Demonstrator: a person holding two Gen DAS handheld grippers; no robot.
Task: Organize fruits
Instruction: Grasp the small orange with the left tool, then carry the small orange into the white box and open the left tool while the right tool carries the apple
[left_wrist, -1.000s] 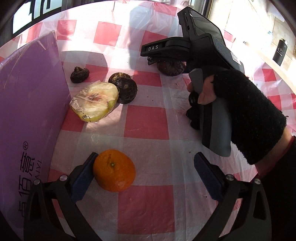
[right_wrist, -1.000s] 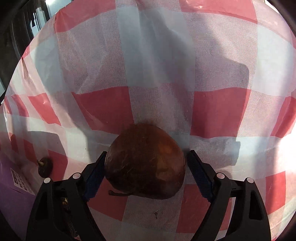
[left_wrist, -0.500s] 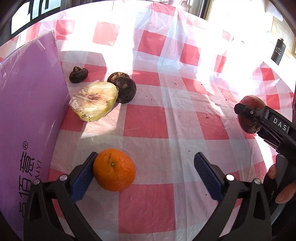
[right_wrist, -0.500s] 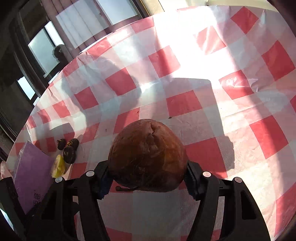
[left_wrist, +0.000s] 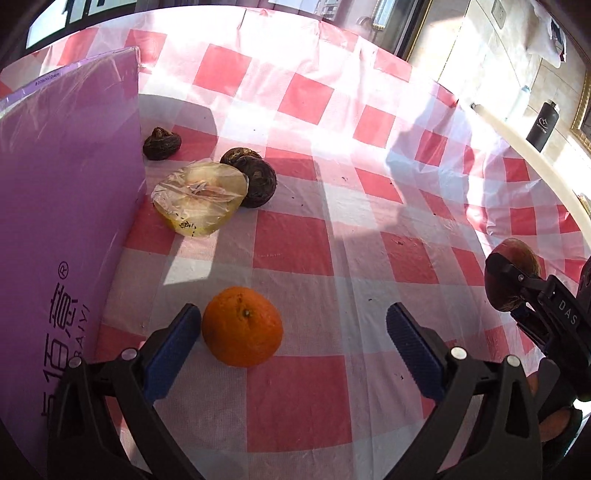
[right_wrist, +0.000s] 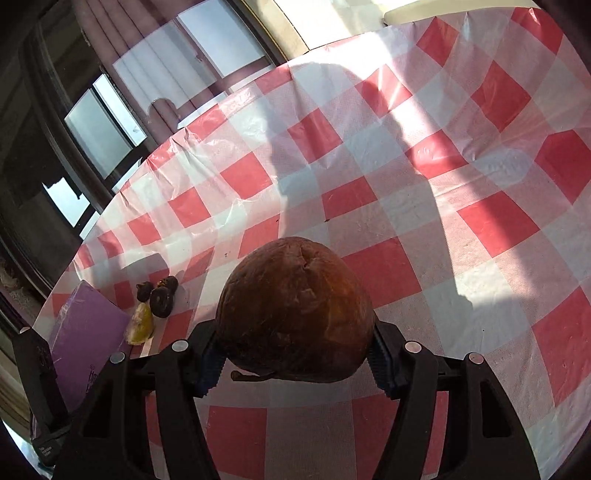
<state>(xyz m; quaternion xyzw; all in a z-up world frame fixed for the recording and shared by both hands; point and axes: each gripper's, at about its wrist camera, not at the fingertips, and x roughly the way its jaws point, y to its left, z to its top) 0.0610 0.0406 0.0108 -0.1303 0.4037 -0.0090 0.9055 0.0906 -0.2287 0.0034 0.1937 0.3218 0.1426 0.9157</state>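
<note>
Our right tool (right_wrist: 295, 363) has just closed its jaws on a round brown fruit (right_wrist: 295, 310), pads pressing both its sides, and holds it above the red-and-white checked worktop (right_wrist: 461, 229). Our left tool (left_wrist: 295, 339) stands wide open with an orange (left_wrist: 242, 326) touching its left pad only. Beyond the orange we see a wrapped cut fruit (left_wrist: 199, 201) and dark small fruits (left_wrist: 255, 177) beside a purple box (left_wrist: 62, 206).
</note>
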